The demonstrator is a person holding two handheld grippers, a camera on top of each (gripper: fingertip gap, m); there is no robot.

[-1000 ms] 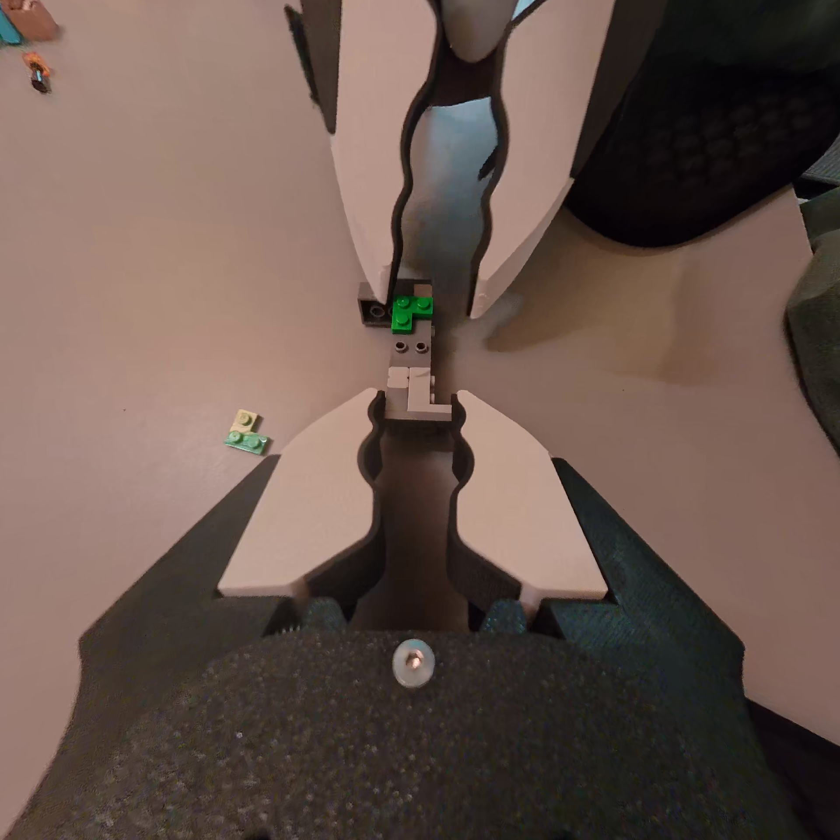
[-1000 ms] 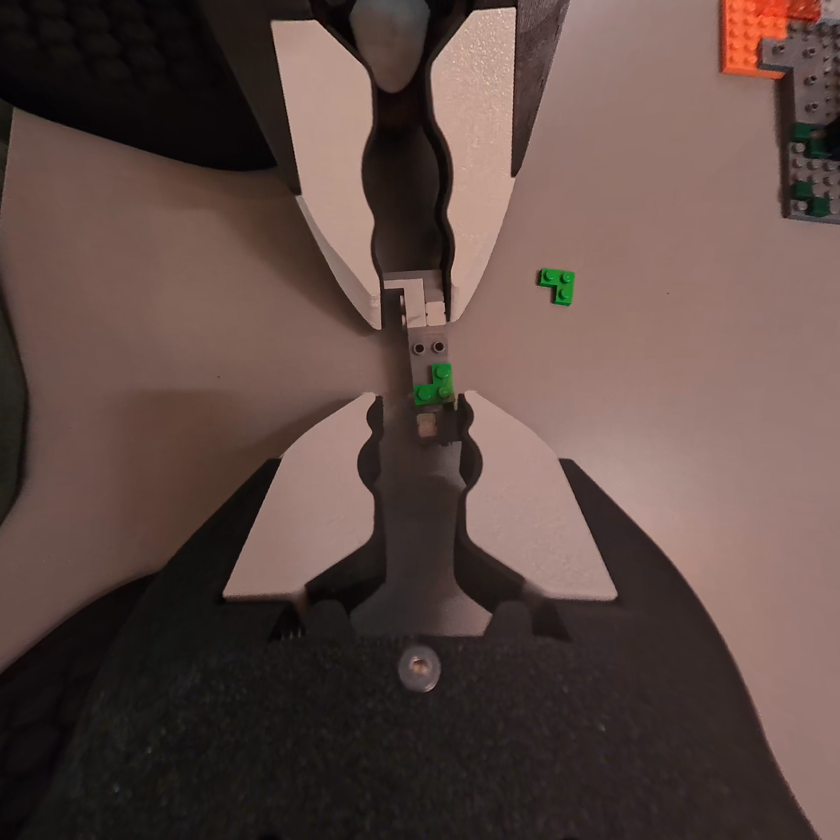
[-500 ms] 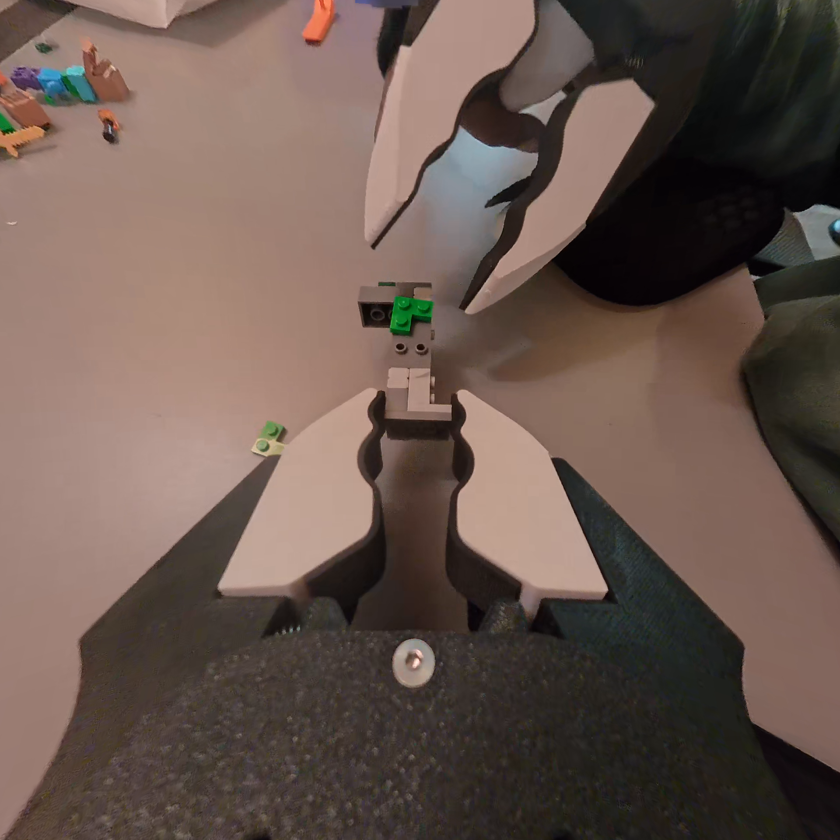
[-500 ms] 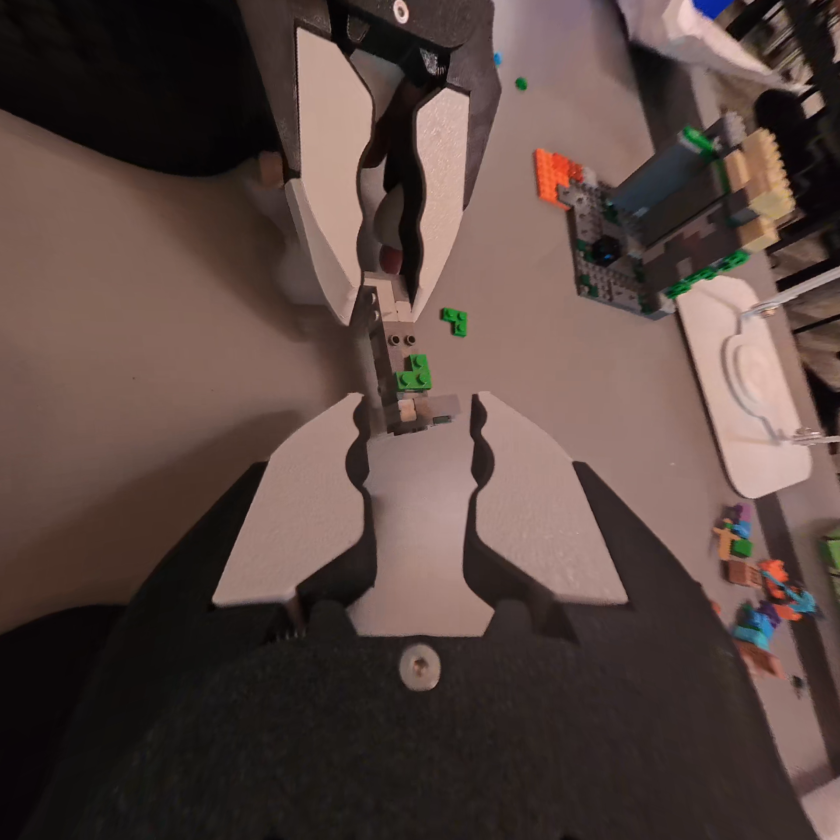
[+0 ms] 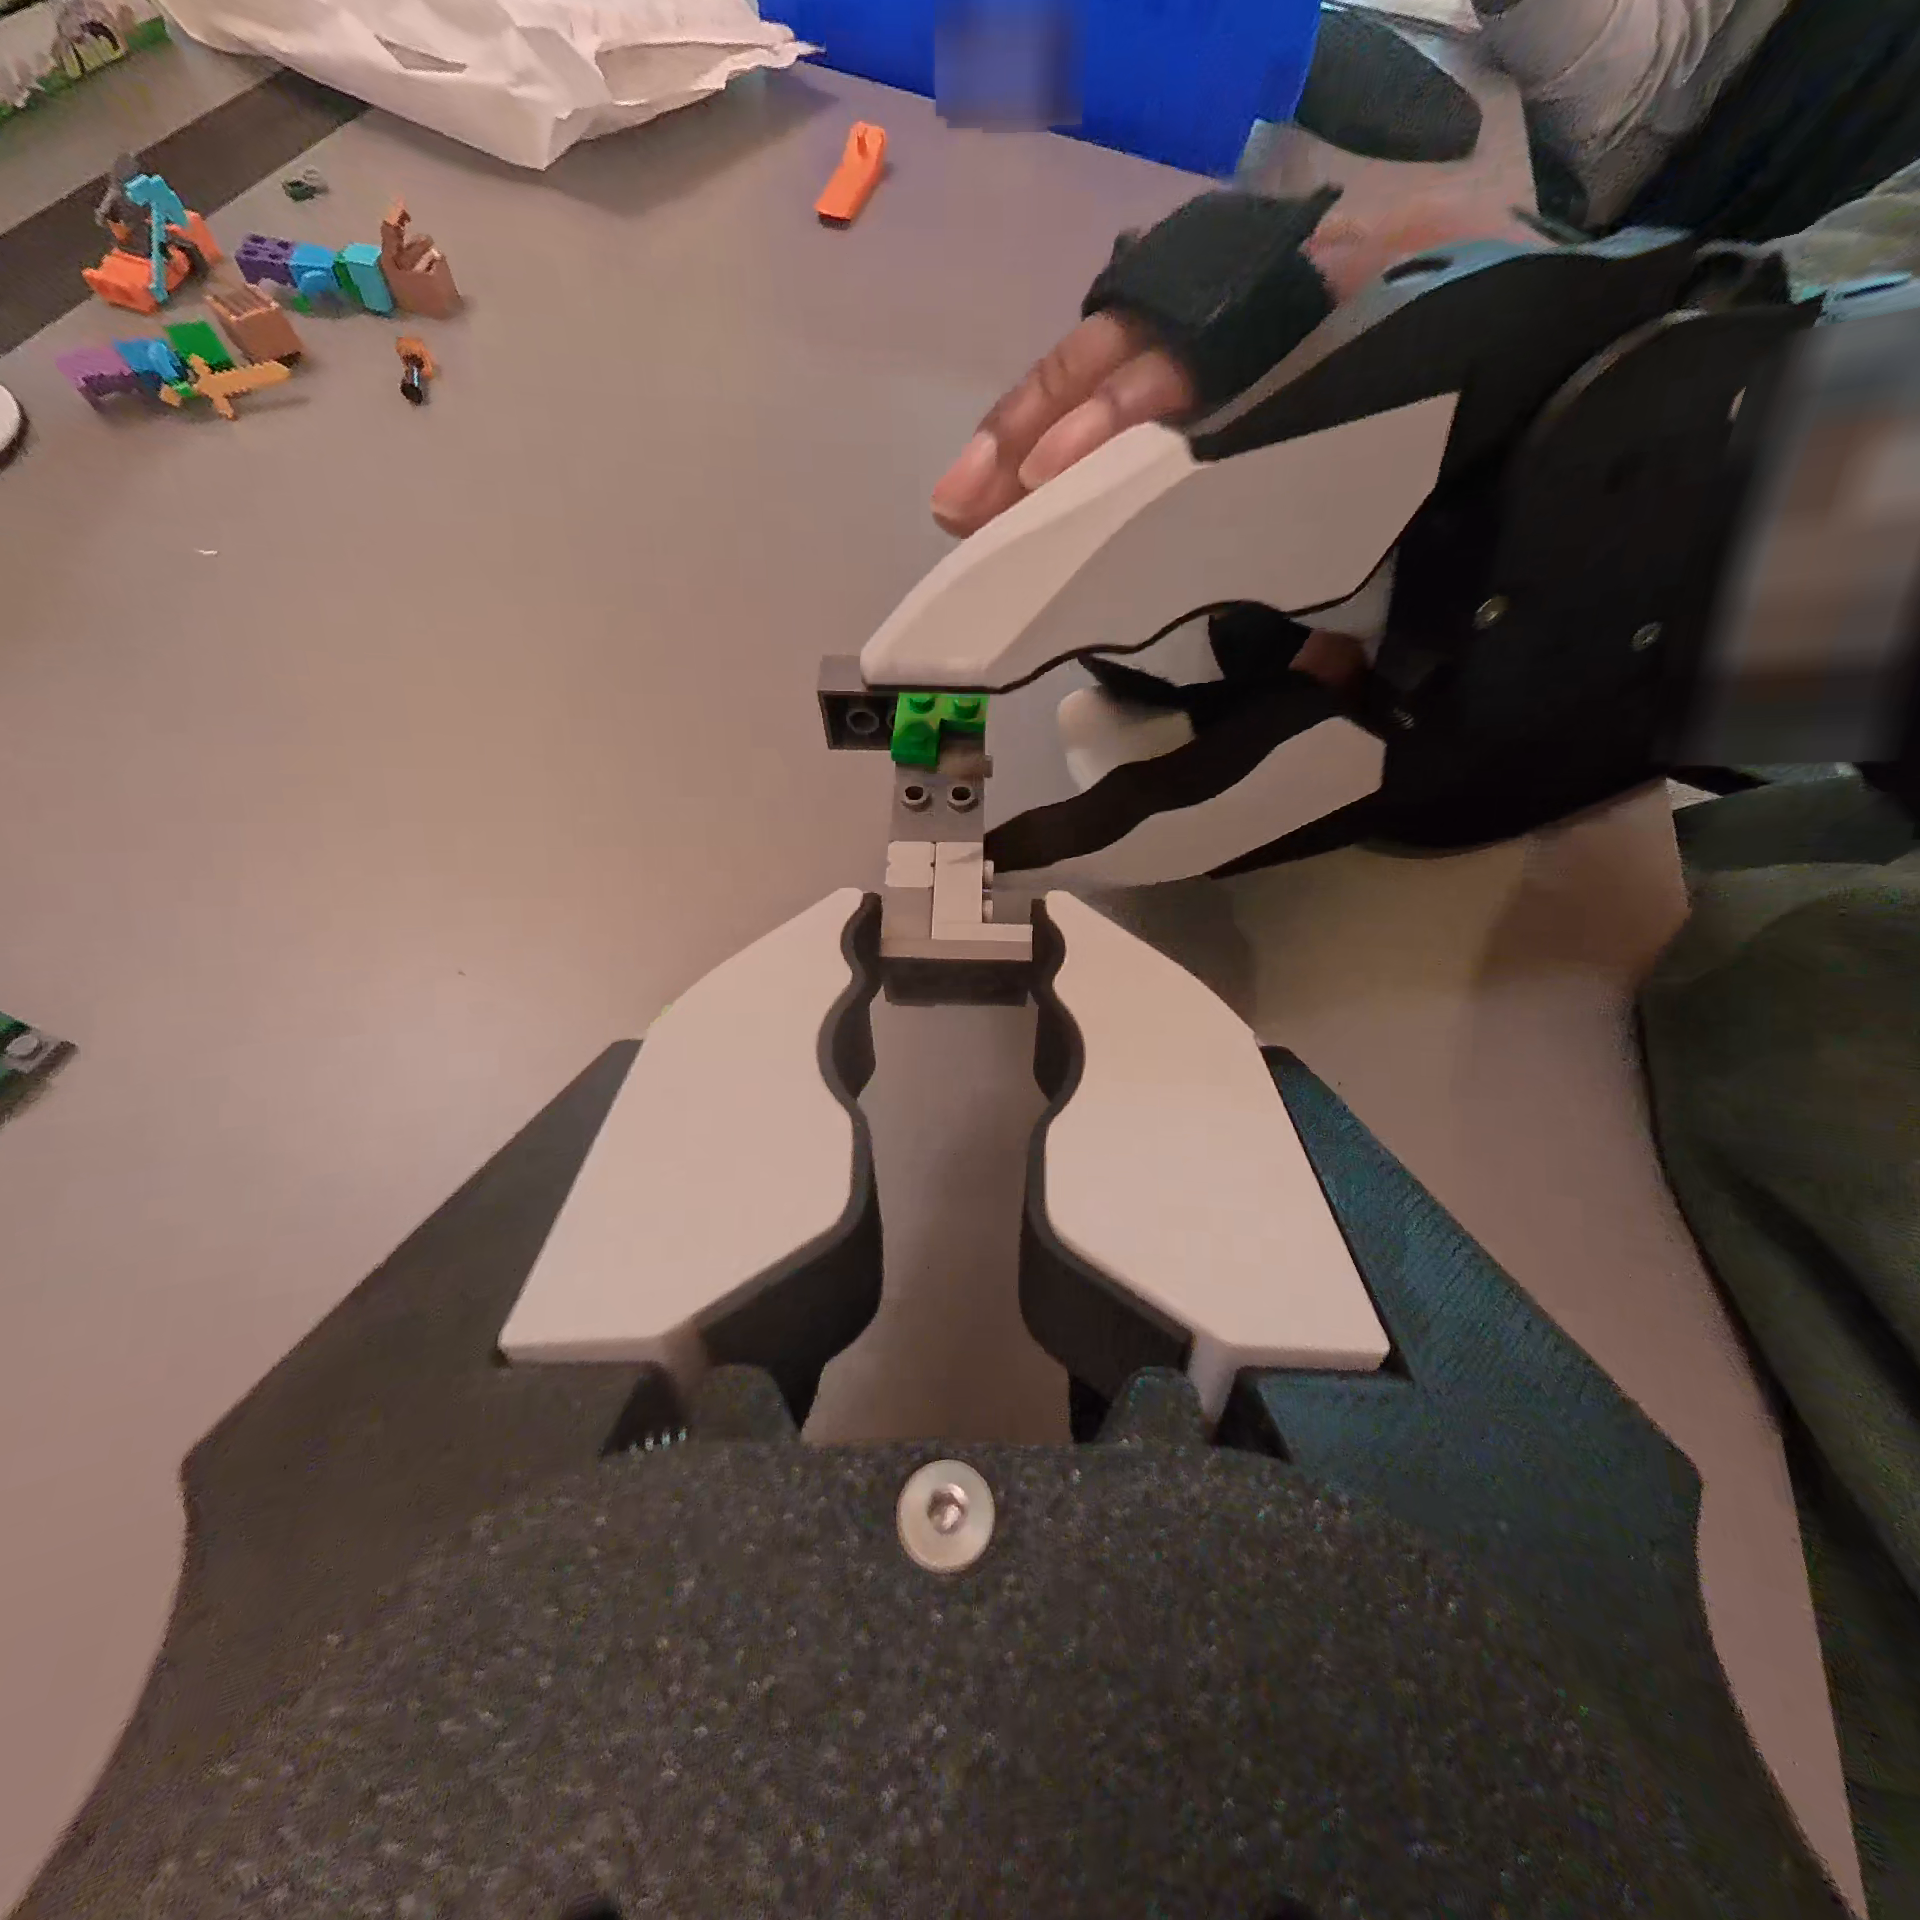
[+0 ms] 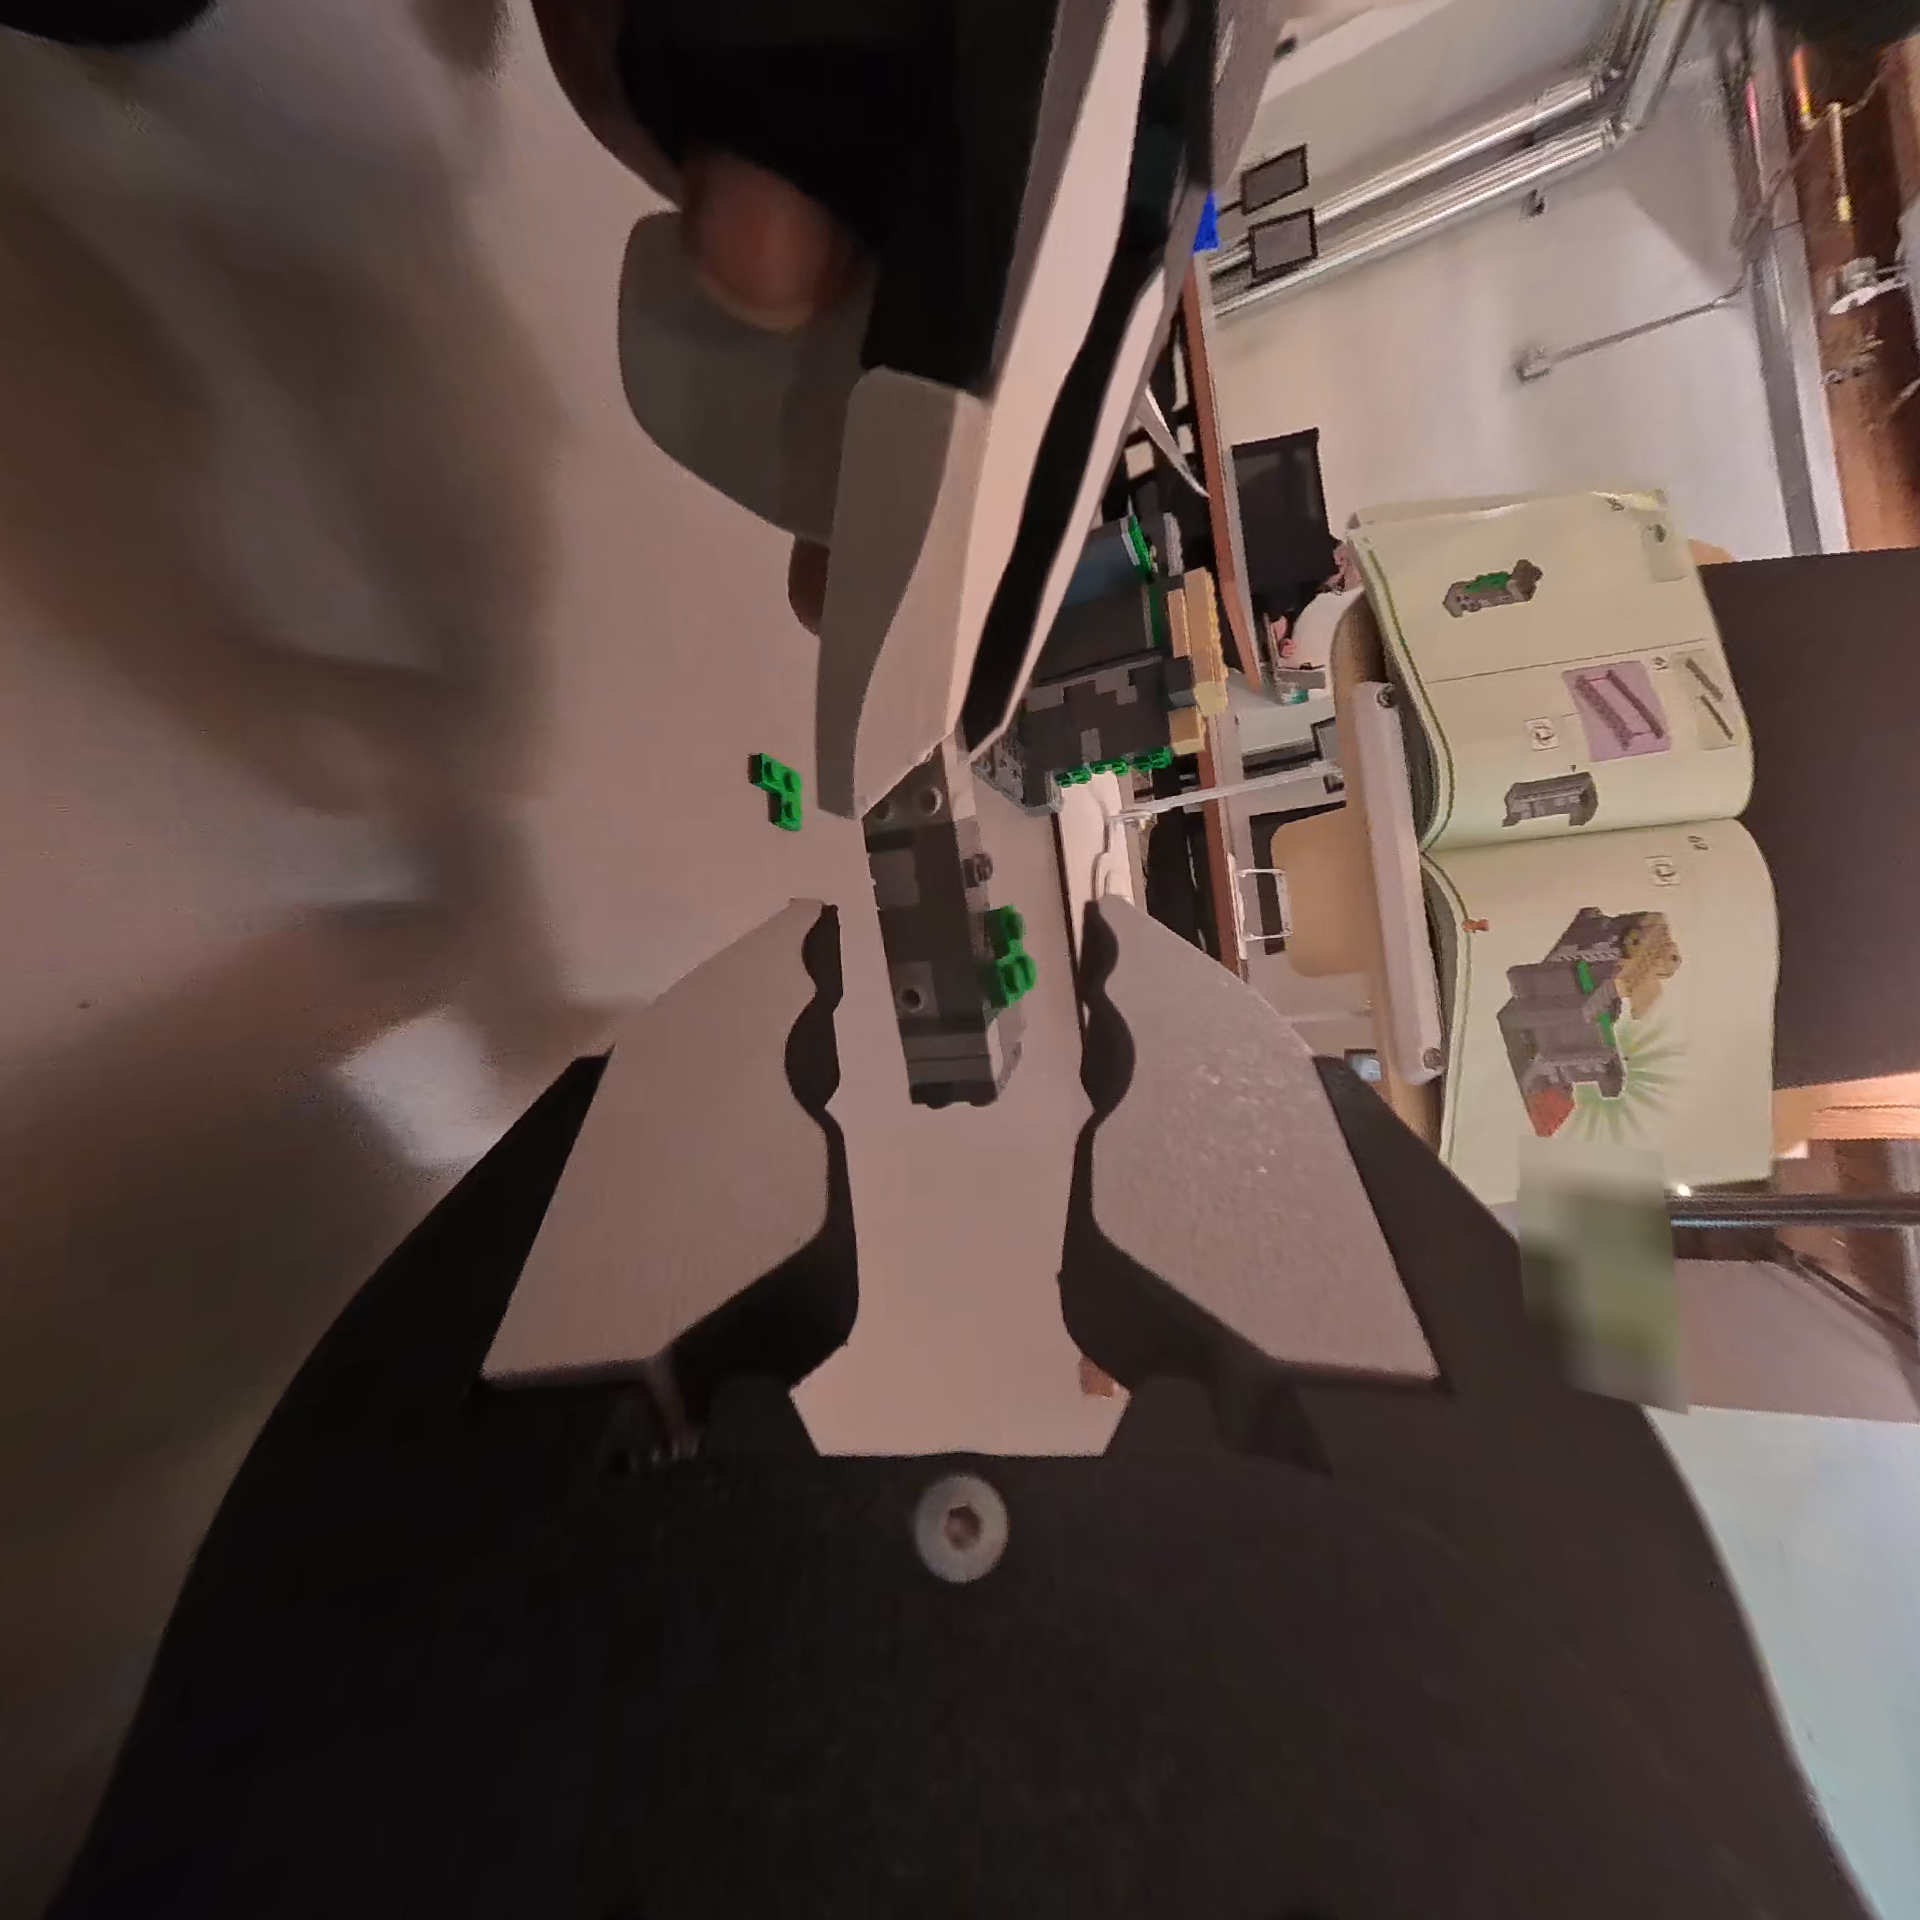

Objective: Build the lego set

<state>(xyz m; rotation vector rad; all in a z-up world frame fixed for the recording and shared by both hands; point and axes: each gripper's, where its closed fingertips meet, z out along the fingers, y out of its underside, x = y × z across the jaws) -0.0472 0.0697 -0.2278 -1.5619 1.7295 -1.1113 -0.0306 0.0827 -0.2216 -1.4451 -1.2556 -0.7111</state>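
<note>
Between the two grippers, above the grey worktop (image 5: pixel 436 727), sits a small grey brick assembly (image 5: pixel 940 831) with a bright green corner plate (image 5: pixel 928 722) on its far end. The left gripper (image 5: pixel 956 940) has its fingers closed on the near end of the assembly, which stands clear of the worktop. The right gripper (image 5: pixel 977 769) enters from the right of the left wrist view, turned on its side: one white finger lies across the far end of the assembly, above the green plate, and the other dark-edged finger points at the assembly's right side, nearer the left gripper. Its fingers are spread apart and grip nothing. A gloved hand (image 5: pixel 1132 353) shows behind it.

The right wrist view is rolled sideways. The assembly (image 6: pixel 940 956) hangs between the parted fingers without touching either pad.

Surrounding items:
- A loose green corner plate (image 6: pixel 777 792) lies on the worktop, just left of the assembly in the right wrist view.
- A larger grey and tan brick building (image 6: pixel 1122 675) stands farther off.
- An open instruction booklet (image 6: pixel 1579 831) rests on a stand at the right.
- A cluster of coloured brick figures (image 5: pixel 260 301) lies at the far left of the left wrist view.
- An orange piece (image 5: pixel 854 171) lies at the far centre.
- White paper bags (image 5: pixel 488 62) lie at the far edge.
</note>
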